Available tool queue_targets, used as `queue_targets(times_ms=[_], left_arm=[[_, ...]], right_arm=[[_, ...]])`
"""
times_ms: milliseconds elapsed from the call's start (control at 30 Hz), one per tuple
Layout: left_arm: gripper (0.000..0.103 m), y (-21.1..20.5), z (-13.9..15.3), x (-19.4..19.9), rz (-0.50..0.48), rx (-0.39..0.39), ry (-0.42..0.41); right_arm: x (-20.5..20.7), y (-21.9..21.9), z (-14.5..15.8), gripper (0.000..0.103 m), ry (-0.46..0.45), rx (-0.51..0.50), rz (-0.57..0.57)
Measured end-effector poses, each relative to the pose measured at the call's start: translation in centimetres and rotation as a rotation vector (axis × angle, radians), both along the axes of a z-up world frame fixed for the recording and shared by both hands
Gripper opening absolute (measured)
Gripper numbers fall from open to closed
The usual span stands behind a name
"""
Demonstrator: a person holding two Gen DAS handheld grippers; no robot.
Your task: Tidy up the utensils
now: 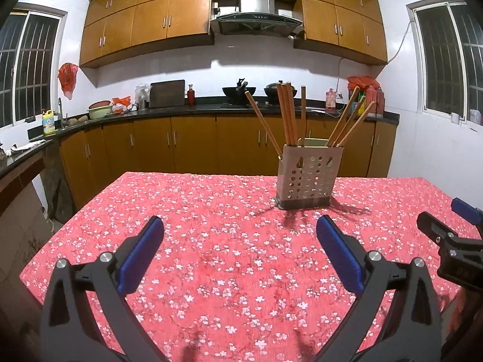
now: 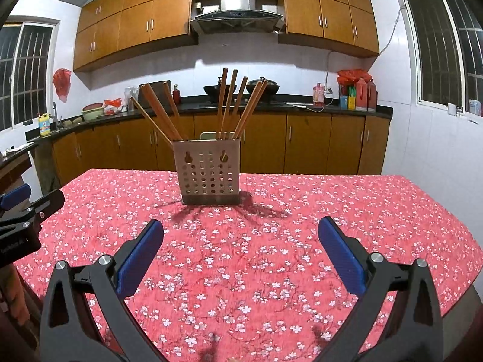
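Observation:
A perforated metal utensil holder (image 1: 308, 178) (image 2: 209, 172) stands on the table with the red flowered cloth (image 1: 211, 241) (image 2: 332, 211). Several wooden chopsticks (image 1: 288, 114) (image 2: 229, 105) stick up out of it, fanned left and right. My left gripper (image 1: 240, 253) hovers open over the near part of the table, holding nothing; the holder is ahead and to its right. My right gripper (image 2: 241, 256) is open too, empty, with the holder straight ahead and slightly left. Each gripper shows at the edge of the other's view (image 1: 446, 235) (image 2: 27, 208).
Behind the table runs a dark kitchen counter (image 1: 193, 109) with wooden cabinets, woks, bottles and a chopping board. A pale chair back (image 2: 208, 135) shows just behind the holder. Barred windows flank the room. Bare cloth lies around the holder.

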State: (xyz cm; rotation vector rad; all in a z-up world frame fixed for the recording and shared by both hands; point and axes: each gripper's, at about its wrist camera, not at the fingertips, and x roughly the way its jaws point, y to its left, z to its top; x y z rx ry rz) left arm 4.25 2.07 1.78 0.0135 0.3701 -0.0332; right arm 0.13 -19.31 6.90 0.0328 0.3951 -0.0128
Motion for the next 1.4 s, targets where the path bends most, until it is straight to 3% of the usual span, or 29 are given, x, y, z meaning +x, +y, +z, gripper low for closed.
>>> queue_targets(times_ms=[1400], left_arm=[[0.099, -0.9, -1.1, 0.3, -0.009, -0.001, 0.013]], right_arm=[[0.0, -0.2, 0.0, 0.101, 0.006, 0.002, -0.01]])
